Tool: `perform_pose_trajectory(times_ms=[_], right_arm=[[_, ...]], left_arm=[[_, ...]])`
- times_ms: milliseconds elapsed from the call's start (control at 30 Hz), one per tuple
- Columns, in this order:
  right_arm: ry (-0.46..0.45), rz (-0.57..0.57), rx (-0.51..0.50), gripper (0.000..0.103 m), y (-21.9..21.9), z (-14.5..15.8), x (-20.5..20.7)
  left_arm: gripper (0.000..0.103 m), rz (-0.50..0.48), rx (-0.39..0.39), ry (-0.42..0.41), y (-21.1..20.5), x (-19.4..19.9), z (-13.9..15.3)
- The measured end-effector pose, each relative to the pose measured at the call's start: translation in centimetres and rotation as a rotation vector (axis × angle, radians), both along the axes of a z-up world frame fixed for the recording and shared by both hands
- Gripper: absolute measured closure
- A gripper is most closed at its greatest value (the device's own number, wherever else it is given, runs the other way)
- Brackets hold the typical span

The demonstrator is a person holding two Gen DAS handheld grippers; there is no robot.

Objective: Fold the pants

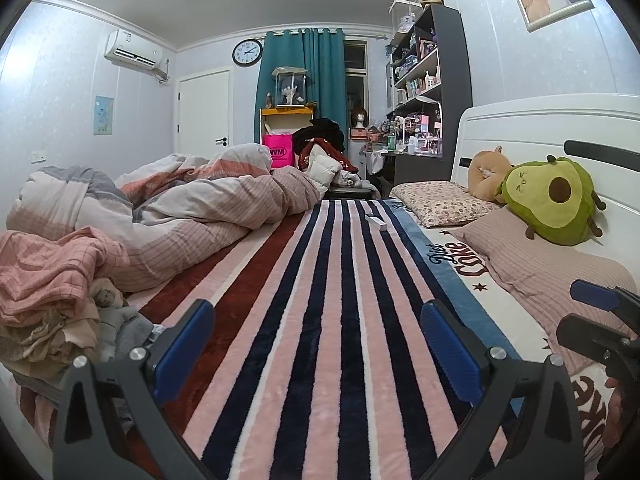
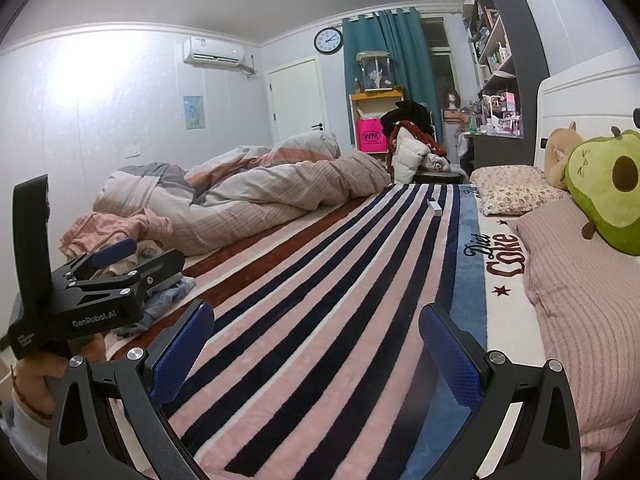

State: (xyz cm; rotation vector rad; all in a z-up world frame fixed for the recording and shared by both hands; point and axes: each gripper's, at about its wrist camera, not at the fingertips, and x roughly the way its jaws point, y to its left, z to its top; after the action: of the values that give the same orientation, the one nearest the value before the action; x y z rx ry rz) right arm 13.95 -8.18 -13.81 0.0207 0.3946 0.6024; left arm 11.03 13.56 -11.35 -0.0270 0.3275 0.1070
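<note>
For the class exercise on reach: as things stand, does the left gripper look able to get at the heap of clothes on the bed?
Probably yes. The left gripper is open and empty, and the heap of clothes lies uncovered just to its left on the striped blanket, with nothing between them.

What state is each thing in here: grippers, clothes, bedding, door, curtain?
Left gripper: open, empty, above the striped blanket.
Right gripper: open, empty.
Clothes pile: crumpled, unfolded, at the bed's left edge.
Duvet: bunched up.
Striped blanket: spread flat.
Door: shut.
Curtain: drawn partly across the window.
Avocado plush: leaning on the headboard.
</note>
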Motion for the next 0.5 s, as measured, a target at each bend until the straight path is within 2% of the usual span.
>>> perform_pose_trajectory(times_ms=[500], right_arm=[[0.002,-0.005,0.006,0.001,-0.38,-0.27,-0.01]], left_arm=[[0.001,-0.002,0.002,0.0,-0.11,0.04,0.12]])
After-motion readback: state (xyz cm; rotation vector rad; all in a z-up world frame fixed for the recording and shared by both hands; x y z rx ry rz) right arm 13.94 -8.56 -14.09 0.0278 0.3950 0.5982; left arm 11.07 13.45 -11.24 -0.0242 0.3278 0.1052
